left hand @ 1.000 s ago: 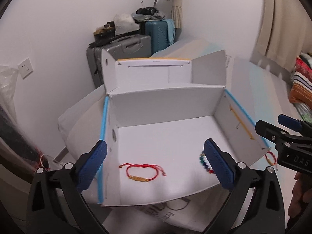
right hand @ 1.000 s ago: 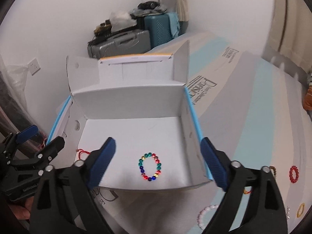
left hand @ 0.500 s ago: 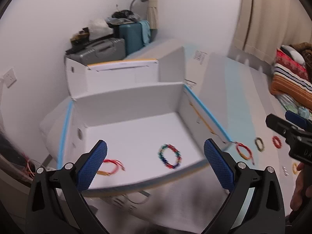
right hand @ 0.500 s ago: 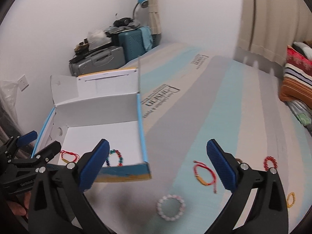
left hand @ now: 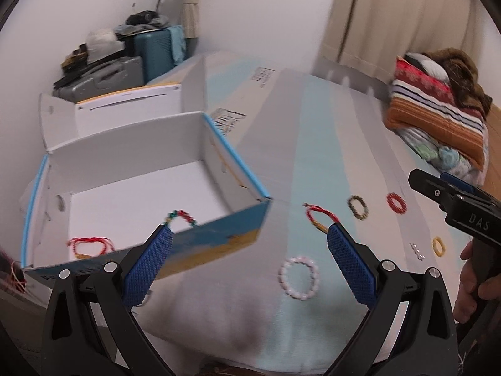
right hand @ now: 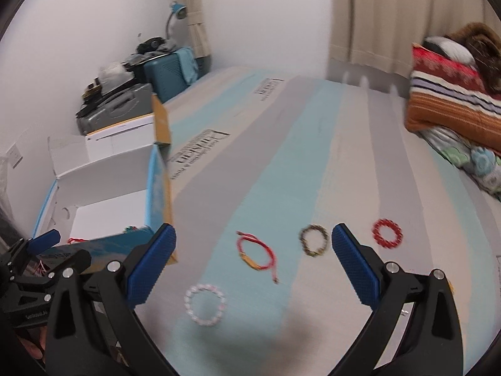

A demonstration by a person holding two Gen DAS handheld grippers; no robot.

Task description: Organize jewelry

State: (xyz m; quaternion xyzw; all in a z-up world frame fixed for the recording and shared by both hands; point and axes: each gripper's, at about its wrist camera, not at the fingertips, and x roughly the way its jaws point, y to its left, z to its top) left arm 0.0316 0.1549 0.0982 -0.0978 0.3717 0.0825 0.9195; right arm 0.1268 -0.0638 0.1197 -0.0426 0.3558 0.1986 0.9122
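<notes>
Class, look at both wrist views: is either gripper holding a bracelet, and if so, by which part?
Nothing is held. The left gripper and right gripper both stand open and empty above the striped mattress.

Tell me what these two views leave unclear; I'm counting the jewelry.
- Multicoloured bracelet in the box: left view, lower half behind the front wall.
- Small silvery bits: left view, too tiny to identify.
- Yellow ring: right view, hidden behind the gripper.
</notes>
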